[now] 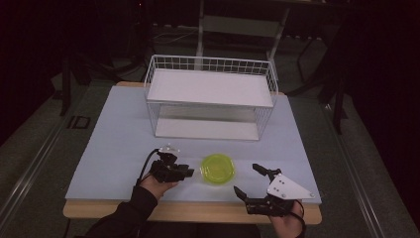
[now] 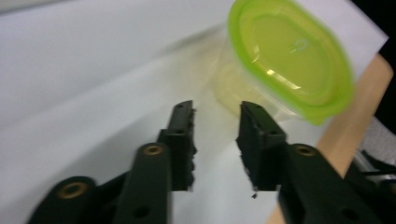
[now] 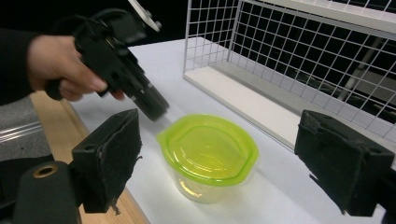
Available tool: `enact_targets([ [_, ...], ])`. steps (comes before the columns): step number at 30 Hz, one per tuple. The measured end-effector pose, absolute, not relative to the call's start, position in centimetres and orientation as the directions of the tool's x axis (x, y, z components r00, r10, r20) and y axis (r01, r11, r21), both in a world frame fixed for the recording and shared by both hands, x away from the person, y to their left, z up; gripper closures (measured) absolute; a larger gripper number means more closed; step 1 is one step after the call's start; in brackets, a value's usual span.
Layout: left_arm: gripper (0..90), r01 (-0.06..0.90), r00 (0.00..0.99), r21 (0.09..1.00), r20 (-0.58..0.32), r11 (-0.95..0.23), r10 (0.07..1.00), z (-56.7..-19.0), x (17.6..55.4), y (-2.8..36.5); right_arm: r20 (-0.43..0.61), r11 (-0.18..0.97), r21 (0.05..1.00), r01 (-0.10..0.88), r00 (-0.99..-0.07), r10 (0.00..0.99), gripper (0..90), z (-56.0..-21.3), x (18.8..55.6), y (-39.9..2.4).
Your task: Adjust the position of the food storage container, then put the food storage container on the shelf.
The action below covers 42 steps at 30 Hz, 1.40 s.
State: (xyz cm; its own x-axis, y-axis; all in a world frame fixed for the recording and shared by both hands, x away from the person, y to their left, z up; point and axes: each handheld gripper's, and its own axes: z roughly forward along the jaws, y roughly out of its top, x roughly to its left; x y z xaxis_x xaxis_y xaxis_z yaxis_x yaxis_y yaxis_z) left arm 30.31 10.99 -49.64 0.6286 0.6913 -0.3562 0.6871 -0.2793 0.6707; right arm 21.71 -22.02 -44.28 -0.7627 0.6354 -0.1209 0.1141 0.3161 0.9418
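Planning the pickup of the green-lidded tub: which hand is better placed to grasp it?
Probably right: the right tongs stand wide open facing the tub, which sits framed between them. The left tongs gape too narrowly.

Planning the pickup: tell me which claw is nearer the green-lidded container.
Left. The left claw sits just beside the green-lidded container, jaws slightly apart, holding nothing. The right claw is a bit farther off, toward the table's near edge, with jaws spread wide.
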Motion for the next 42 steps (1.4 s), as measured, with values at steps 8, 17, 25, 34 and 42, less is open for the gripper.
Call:
enact_targets([
  [8,35.4,0.624,0.667,0.751,-0.366,-0.217,0.649,-46.7,28.3,12.7,-0.105,0.319,0.938,0.139,-0.761,0.641,14.3,-44.0,22.3,-22.4],
  [17,28.6,0.634,0.672,0.752,-0.419,-0.181,0.611,-45.5,26.7,12.7,-0.092,0.363,0.911,0.193,-0.765,0.638,12.9,-43.2,23.5,-22.7],
  [25,30.1,0.658,0.647,0.736,-0.444,-0.159,0.621,-44.9,26.6,11.6,-0.067,0.411,0.871,0.269,-0.764,0.642,13.0,-41.9,25.7,-22.4],
  [34,28.1,0.740,0.574,0.658,-0.512,-0.139,0.639,-46.5,27.9,9.9,0.162,0.347,0.809,0.475,-0.747,0.645,13.3,-43.0,29.2,-21.4],
  [42,31.6,0.817,0.481,0.569,-0.587,-0.091,0.651,-48.7,30.0,8.0,0.323,0.315,0.670,0.672,-0.646,0.692,36.3,-45.4,32.9,-20.8],
])
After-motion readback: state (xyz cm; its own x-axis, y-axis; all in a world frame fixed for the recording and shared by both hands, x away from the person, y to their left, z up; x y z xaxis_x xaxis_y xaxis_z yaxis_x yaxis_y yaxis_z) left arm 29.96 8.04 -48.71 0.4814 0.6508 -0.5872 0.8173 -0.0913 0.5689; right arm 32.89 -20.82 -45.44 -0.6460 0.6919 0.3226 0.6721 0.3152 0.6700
